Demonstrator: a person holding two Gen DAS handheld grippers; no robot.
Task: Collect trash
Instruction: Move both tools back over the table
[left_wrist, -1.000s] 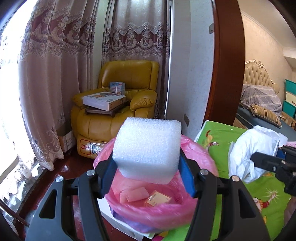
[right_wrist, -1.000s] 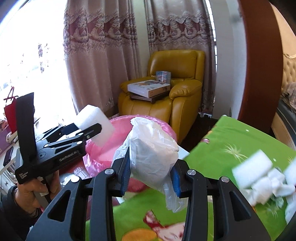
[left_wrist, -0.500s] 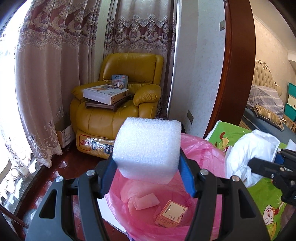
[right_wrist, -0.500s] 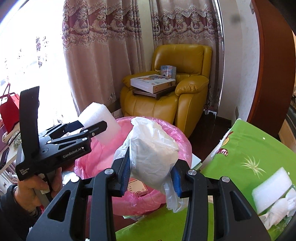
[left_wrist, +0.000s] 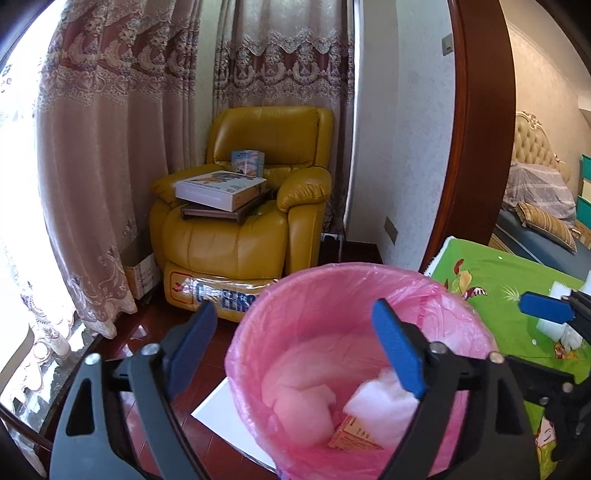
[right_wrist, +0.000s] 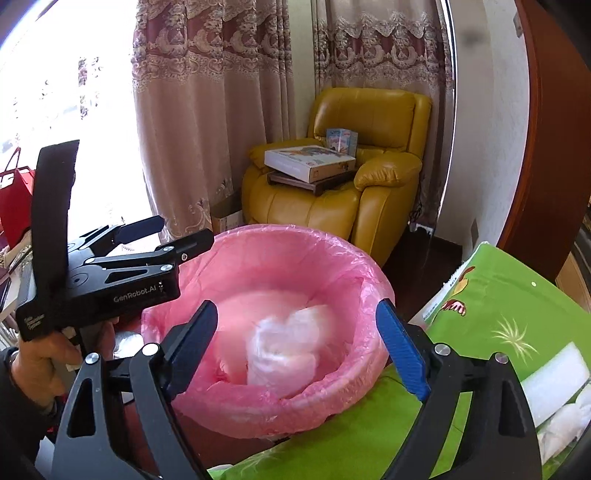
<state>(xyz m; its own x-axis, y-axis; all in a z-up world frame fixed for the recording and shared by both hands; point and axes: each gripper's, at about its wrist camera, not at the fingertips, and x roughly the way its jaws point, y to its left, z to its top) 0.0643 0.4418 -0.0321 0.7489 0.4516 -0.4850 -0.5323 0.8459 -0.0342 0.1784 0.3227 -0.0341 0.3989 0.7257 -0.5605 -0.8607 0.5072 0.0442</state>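
The pink-lined bin (left_wrist: 332, 273) stands below both grippers. My left gripper (left_wrist: 295, 347) hangs over it, jaws opening, nothing between the blue pads. Inside lie a pale, pink-tinted lump (left_wrist: 299, 402) that looks like the foam block, the white plastic bag (left_wrist: 384, 402) and a small cardboard box (left_wrist: 351, 437). In the right wrist view my right gripper (right_wrist: 299, 345) is over the bin (right_wrist: 295, 236) too, jaws opening and empty. The white bag (right_wrist: 284, 347) is blurred inside the liner. The left gripper (right_wrist: 173, 230) shows at the left, held in a hand (right_wrist: 40, 354).
A green printed mat (right_wrist: 498, 302) covers the table to the right of the bin, with white foam pieces (right_wrist: 554, 376) on it. A yellow armchair (left_wrist: 251, 221) with a flat box stands behind, by the curtains (left_wrist: 110, 147). White paper (left_wrist: 221, 417) lies on the dark floor.
Both grippers came in over the bin, then opened. The foam block left the left jaws and the white bag left the right jaws; both now lie in the bin.
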